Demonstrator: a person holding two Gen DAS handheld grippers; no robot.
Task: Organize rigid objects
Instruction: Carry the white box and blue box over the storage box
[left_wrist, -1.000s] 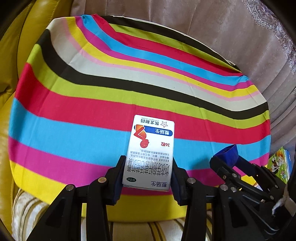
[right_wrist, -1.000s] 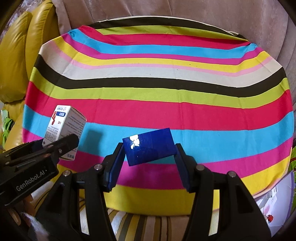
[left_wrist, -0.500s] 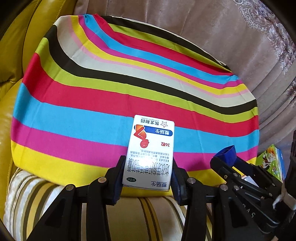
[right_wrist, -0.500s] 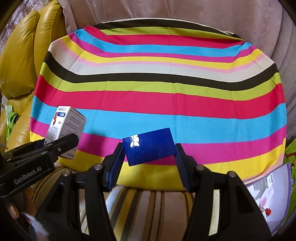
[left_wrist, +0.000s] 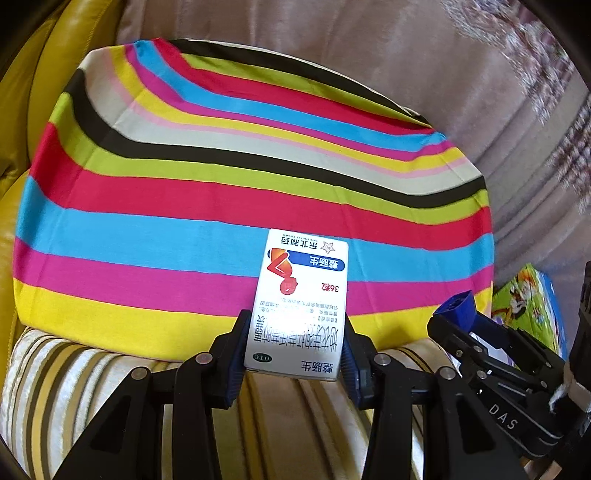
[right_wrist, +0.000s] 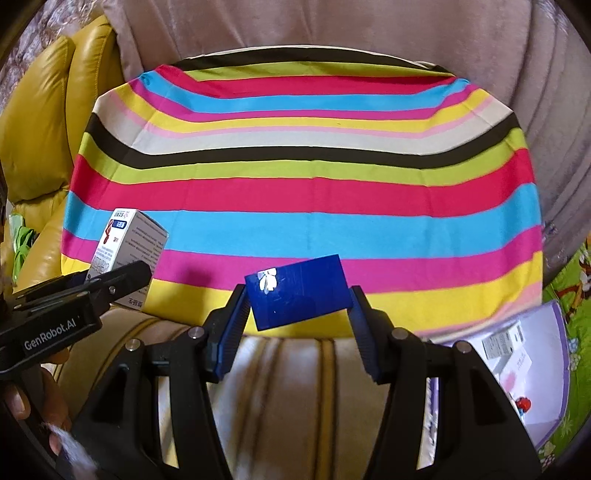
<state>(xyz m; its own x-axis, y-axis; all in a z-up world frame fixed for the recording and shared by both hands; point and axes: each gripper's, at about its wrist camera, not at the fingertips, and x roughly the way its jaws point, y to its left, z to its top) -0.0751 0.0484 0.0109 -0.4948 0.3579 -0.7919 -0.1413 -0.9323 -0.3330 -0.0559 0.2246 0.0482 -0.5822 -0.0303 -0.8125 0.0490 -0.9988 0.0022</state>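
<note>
My left gripper (left_wrist: 295, 343) is shut on a white medicine box (left_wrist: 301, 295) with blue and red print, held in the air above the front edge of the striped cloth (left_wrist: 184, 206). The box also shows at the left of the right wrist view (right_wrist: 125, 254). My right gripper (right_wrist: 297, 310) is shut on a dark blue box (right_wrist: 299, 291) with a small silver bow mark, held tilted above the cloth's front edge (right_wrist: 295, 184). The blue box's end shows at the right of the left wrist view (left_wrist: 456, 306).
The striped cloth covers a seat cushion against a pinkish-grey sofa back (right_wrist: 295, 33). A yellow leather cushion (right_wrist: 40, 110) is at the left. A striped beige cushion (right_wrist: 288, 373) lies below the grippers. A purple-rimmed tray with small boxes (right_wrist: 524, 354) and a green cartoon mat (left_wrist: 524, 302) are at the right.
Both grippers have drawn back and up from the striped cloth with their boxes still held. More of the beige striped cushion and the tray at the right now shows.
</note>
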